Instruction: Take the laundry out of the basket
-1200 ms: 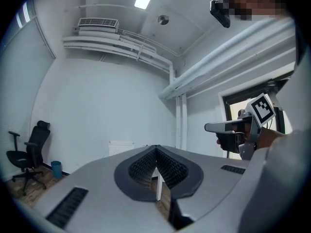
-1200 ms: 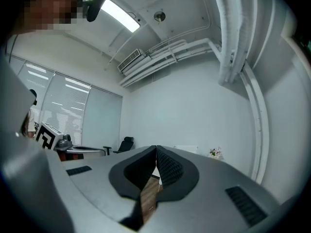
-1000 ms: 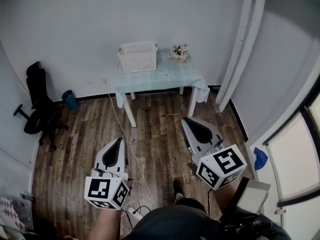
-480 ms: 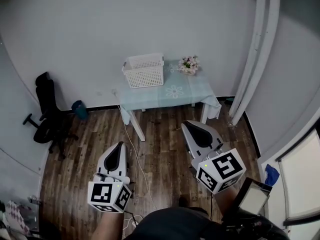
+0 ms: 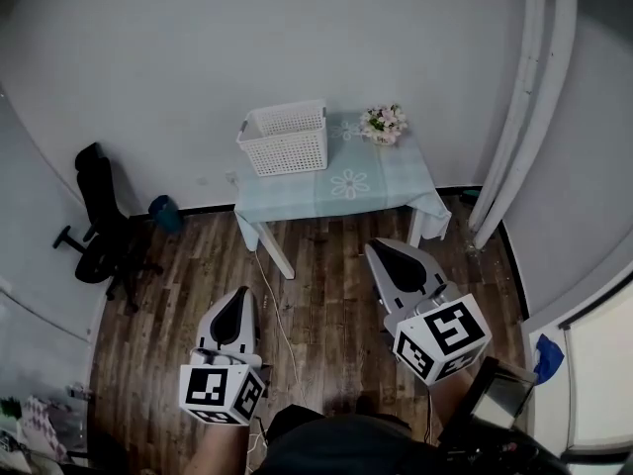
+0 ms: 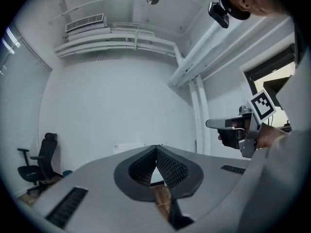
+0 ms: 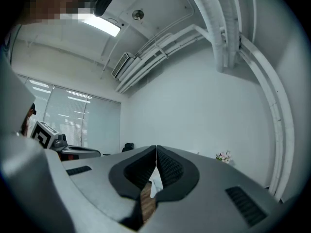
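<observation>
A white slatted laundry basket (image 5: pixel 284 138) stands on the left end of a small table (image 5: pixel 381 188) with a pale flowered cloth, against the far wall. What lies inside the basket cannot be seen from here. My left gripper (image 5: pixel 241 297) hangs over the wood floor well short of the table, its jaws shut with nothing between them. My right gripper (image 5: pixel 380 247) is level and nearer the table's front right side, jaws shut and empty too. In the left gripper view the jaw tips (image 6: pixel 156 148) meet, and the right gripper (image 6: pixel 233 125) shows at the right edge.
A small flower bouquet (image 5: pixel 384 123) sits on the table's right rear. A black office chair (image 5: pixel 102 228) and a teal bin (image 5: pixel 166 213) stand at the left wall. A white cable (image 5: pixel 276 310) runs across the floor between my grippers. White pipes (image 5: pixel 516 117) rise at the right.
Both grippers have come forward towards the table, which now sits lower and larger in the head view. Their jaws stay shut throughout.
</observation>
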